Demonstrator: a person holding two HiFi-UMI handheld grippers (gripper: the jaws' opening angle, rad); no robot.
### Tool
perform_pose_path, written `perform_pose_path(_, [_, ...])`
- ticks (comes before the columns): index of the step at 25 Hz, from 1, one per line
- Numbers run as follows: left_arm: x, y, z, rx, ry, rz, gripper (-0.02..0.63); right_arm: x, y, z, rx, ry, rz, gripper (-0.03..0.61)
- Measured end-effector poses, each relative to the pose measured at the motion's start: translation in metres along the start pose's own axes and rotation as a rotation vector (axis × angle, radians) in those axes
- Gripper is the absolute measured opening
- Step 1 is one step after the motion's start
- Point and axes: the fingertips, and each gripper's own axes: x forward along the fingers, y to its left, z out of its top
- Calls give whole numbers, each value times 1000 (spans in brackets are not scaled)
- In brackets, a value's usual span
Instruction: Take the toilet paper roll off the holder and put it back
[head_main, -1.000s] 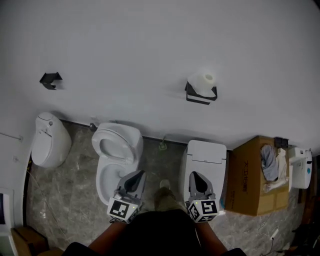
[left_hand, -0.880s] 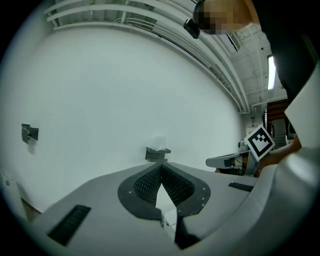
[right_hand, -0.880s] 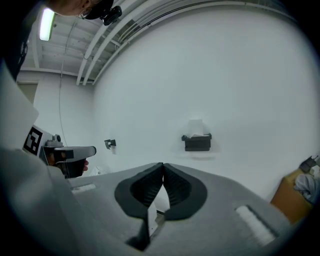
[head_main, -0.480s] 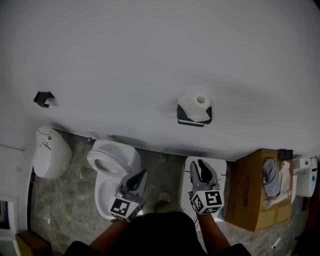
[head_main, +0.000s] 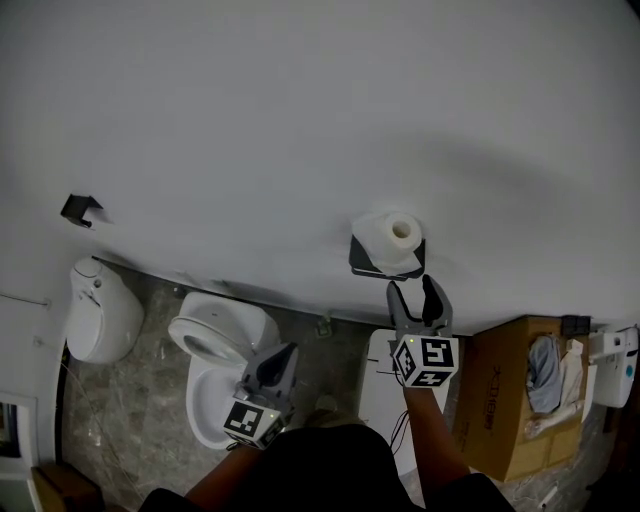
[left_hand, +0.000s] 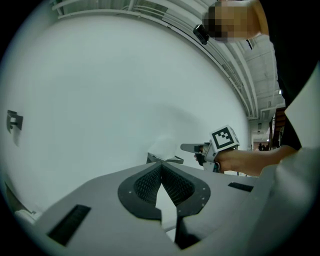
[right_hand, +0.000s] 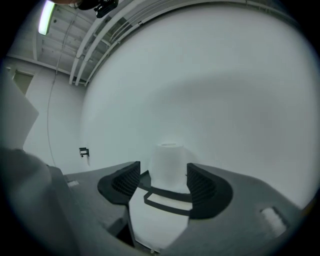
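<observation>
1. White toilet paper roll: full and plump, standing on end, hollow core facing up, outer wrap smooth.
2. Rests on a black bracket-shaped holder fixed to the plain white wall, above a white toilet with a closed lid.
3. Right gripper close in front of the holder, pointing at it; fingers spread apart, having just been opening. Seen in the right gripper view, roll framed in the gap between them, pads clear of the paper.
4. Left gripper lower, well apart from the roll; fingers pressed together at the tips, nothing between them.
</observation>
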Motion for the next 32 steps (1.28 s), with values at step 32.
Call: perform_pose_path(32, [5, 50, -13, -70, -18, 139, 15, 102, -10, -4, -71, 87, -50, 347])
